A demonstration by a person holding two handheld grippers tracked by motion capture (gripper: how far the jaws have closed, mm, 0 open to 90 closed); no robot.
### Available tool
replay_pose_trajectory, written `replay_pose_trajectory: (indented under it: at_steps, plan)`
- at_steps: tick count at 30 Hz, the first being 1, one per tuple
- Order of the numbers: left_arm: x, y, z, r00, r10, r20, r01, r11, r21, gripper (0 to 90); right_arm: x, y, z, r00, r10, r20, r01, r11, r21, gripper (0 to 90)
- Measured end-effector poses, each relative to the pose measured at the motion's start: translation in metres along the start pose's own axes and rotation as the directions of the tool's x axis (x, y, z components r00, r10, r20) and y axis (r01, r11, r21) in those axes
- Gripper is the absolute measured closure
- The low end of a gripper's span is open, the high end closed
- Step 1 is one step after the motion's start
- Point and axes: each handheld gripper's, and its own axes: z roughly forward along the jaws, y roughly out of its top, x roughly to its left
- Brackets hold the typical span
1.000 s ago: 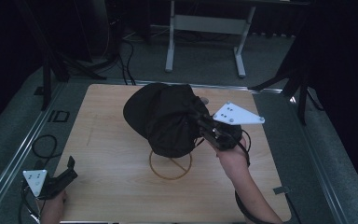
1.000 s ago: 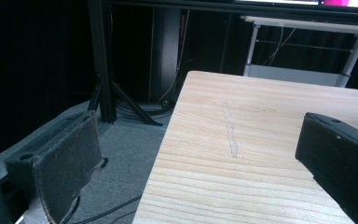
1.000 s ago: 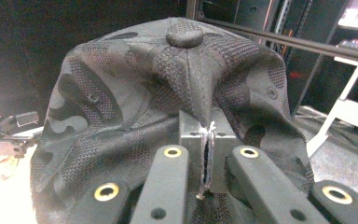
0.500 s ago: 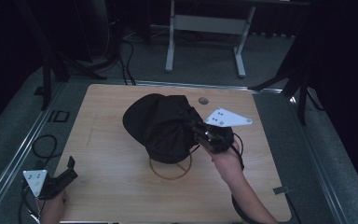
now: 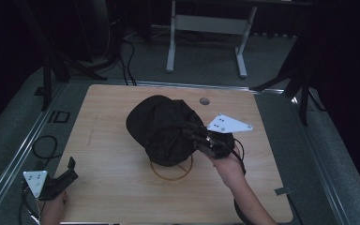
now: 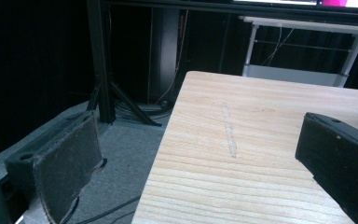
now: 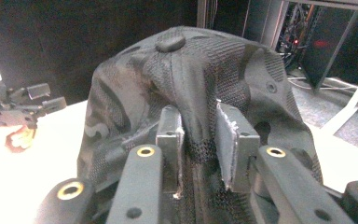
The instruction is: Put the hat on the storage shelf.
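Observation:
A black cap (image 5: 164, 129) stands crown-up near the table's middle, over a thin wire ring (image 5: 171, 169) that lies on the wood. My right gripper (image 5: 194, 133) reaches into the cap's right side. In the right gripper view a fold of the cap (image 7: 191, 70) runs between the two pads (image 7: 228, 140). The jaws have just been opening, so the fold sits loosely between them rather than pinched. My left gripper (image 5: 71, 171) rests at the table's near left corner. It is open with nothing between its jaws, and only bare wood shows ahead of it (image 6: 200, 140).
The wooden table (image 5: 108, 117) has a small round hole (image 5: 205, 101) near its far edge. A cable (image 5: 42, 145) loops on the floor at the left. A white metal stand (image 5: 206, 23) and dark tripod legs stand beyond the table.
My right hand and its grey plate have sunk a little, and the cap has come down with them toward the ring. The left gripper has stayed where it was.

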Motion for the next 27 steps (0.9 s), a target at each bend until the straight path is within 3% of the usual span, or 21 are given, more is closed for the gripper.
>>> replay_pose_trajectory:
  at_steps: [6, 9, 14, 24, 25, 27]
  plan:
    - [0.000, 0.000, 0.000, 1.0000, -0.003, 0.002, 0.003, 1.0000, -0.002, 0.5, -0.003, -0.003, 0.007, 0.9992, -0.015, 0.036, 0.014, 0.999, 0.029, 66.0]
    - [0.000, 0.000, 0.000, 1.0000, -0.004, 0.004, 0.004, 1.0000, -0.001, 0.5, -0.008, -0.006, 0.010, 0.9994, 0.018, 0.029, -0.019, 0.999, 0.030, 65.3]
    - [0.000, 0.000, 0.000, 1.0000, -0.006, 0.004, 0.006, 1.0000, 0.000, 0.5, -0.011, -0.006, 0.011, 0.9993, 0.028, 0.026, -0.029, 0.999, 0.033, 57.6]
    - [0.000, 0.000, 0.000, 1.0000, -0.006, 0.003, 0.006, 1.0000, 0.001, 0.5, -0.015, 0.007, -0.002, 0.9997, 0.014, 0.018, -0.014, 1.000, 0.006, 47.4]
    - [0.000, 0.000, 0.000, 1.0000, -0.006, 0.003, 0.006, 1.0000, 0.001, 0.5, -0.018, 0.009, -0.007, 0.9999, 0.009, 0.013, -0.010, 1.000, 0.011, 41.6]
    - [0.000, 0.000, 0.000, 1.0000, -0.006, 0.003, 0.006, 1.0000, 0.000, 0.5, -0.020, 0.010, -0.010, 0.9998, 0.012, 0.017, -0.012, 1.000, 0.012, 38.8]
